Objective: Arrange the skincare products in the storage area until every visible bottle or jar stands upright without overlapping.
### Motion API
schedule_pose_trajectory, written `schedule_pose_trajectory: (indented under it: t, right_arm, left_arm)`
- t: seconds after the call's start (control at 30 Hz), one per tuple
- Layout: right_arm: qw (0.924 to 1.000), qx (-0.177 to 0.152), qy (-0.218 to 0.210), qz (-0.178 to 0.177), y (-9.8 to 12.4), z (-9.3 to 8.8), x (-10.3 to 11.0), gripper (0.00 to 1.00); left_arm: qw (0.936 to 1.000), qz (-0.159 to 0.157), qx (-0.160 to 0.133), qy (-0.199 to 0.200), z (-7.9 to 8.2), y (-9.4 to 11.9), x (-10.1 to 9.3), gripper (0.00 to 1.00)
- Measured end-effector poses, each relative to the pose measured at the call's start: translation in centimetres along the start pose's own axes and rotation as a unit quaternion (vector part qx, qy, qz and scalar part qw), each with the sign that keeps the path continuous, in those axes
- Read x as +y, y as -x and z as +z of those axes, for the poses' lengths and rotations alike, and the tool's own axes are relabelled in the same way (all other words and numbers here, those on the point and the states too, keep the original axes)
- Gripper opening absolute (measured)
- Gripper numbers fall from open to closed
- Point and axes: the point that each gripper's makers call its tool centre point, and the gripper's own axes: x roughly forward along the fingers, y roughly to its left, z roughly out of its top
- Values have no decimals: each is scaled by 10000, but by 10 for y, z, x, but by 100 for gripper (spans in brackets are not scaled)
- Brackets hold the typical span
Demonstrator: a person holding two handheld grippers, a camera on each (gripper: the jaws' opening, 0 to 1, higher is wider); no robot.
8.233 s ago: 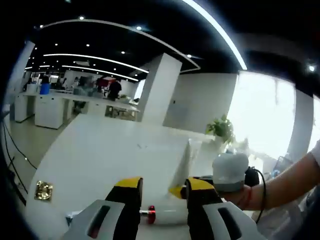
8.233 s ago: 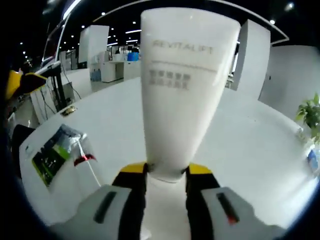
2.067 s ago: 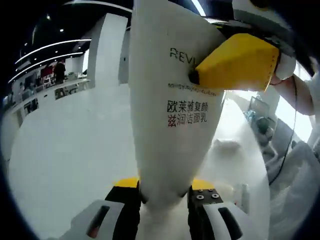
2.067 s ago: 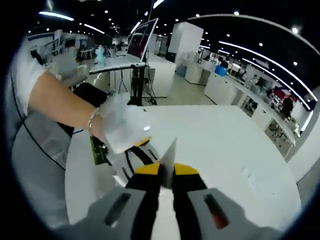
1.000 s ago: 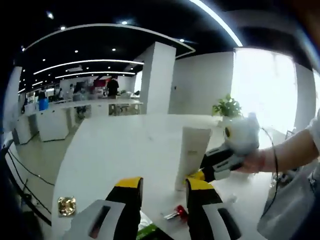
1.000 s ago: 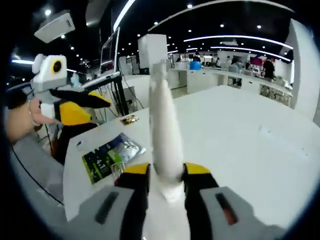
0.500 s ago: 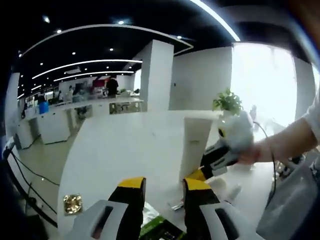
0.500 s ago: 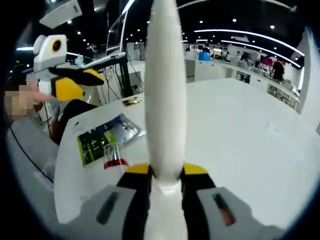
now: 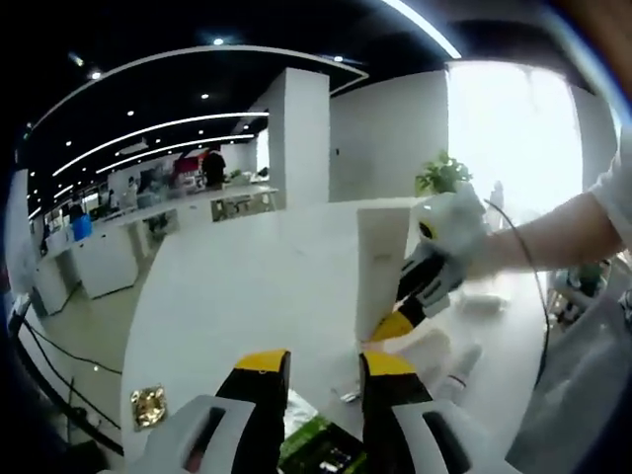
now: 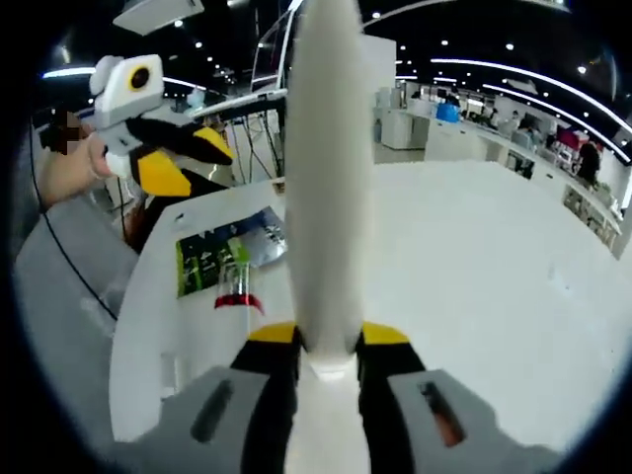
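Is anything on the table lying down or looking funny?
Yes. A small clear bottle with a red band lies beside the green packet instead of standing. The white tube is off the table, pinched in the right tool.

Ahead and right of the empty, parted left gripper (image 9: pixel 314 361), the right gripper (image 9: pixel 403 318) clasps a tall white plastic tube (image 9: pixel 380 269) standing upright on the white table (image 9: pixel 227 306).
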Motion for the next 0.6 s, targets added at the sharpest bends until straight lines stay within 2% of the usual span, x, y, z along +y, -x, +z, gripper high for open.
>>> schedule_pose_trajectory:
  t: [0.2,0.6]
  right_arm:
    - [9997,131,125,184,9,-8,-7,22]
    - [9990,125,221,368,17,-15,-13,22]
  left_arm:
    - [9999,-7,103,-23,-5,-2,0,29]
    - [9996,-7,247,-99,-12,-5,-1,29]
